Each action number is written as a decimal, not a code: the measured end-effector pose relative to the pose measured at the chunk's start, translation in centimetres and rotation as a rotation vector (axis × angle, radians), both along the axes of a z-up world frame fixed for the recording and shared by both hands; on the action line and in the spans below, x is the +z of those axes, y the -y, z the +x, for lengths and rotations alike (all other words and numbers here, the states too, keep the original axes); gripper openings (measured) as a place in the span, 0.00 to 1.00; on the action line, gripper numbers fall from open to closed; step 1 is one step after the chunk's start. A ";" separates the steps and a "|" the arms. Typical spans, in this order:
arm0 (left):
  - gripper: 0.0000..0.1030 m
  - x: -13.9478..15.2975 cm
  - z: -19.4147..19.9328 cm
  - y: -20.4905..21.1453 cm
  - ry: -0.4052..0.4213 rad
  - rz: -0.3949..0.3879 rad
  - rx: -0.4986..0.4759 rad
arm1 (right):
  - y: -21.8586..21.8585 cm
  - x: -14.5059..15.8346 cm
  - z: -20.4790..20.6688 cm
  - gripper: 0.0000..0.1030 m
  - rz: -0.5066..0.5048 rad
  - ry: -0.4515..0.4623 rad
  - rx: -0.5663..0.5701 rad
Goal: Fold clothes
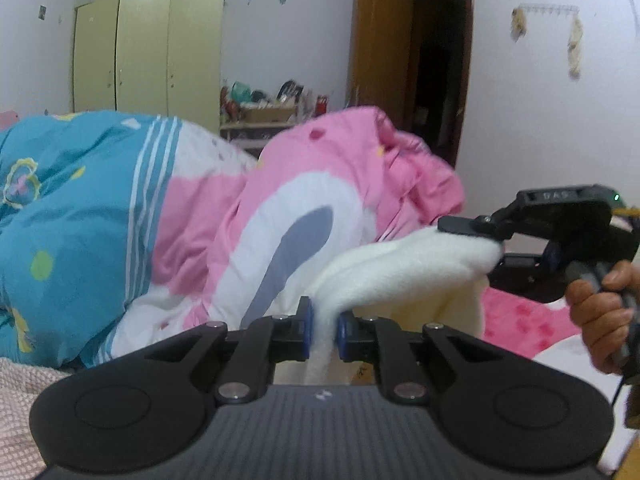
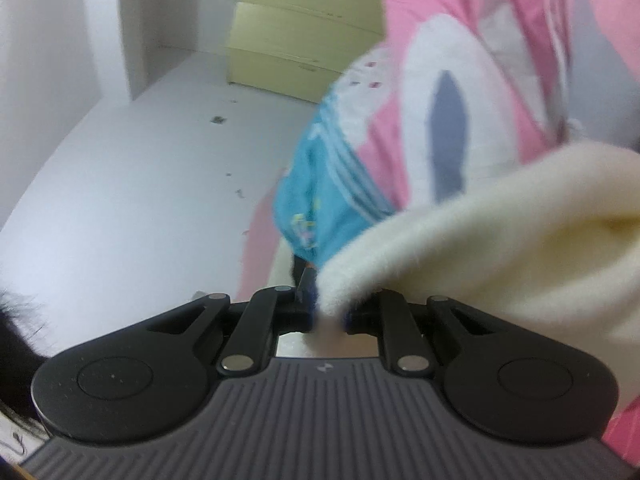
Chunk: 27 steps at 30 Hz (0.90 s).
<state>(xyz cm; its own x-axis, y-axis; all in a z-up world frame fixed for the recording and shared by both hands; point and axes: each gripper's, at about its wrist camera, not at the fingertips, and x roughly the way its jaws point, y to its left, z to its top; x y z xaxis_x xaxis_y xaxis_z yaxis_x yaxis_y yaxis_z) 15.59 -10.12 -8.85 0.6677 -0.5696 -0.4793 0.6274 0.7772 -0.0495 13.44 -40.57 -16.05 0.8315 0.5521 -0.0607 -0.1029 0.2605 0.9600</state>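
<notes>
Both the left gripper (image 1: 323, 330) and right gripper (image 2: 330, 312) pinch a fluffy cream garment (image 1: 404, 276), stretched above a pink-and-blue quilt (image 1: 224, 204).

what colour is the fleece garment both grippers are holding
Cream-white and plain, no pattern. The fleece garment shows best in the left wrist view.

Your left wrist camera sits level and close behind its fingers, facing across the bed toward the wardrobe (image 1: 148, 48) at upper left and the doorway (image 1: 438, 64) at upper right. Your right wrist camera is rolled sideways, so the same wardrobe (image 2: 304, 40) lies turned at top center. Both views share the pink and blue quilt (image 1: 248, 216) (image 2: 460, 92), seen from near.
</notes>
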 end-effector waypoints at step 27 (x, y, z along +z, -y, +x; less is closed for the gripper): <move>0.13 7.0 -9.3 -14.5 -0.217 -0.233 0.018 | -11.5 17.7 -2.9 0.13 -0.334 -0.192 0.252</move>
<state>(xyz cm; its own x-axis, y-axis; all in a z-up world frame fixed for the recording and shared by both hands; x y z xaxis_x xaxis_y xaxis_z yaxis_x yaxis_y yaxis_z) 6.30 4.33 -1.83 0.5754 -0.6694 -0.4698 0.5689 0.7403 -0.3581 10.52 -29.08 1.61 0.6303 0.6592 -0.4100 -0.0309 0.5490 0.8353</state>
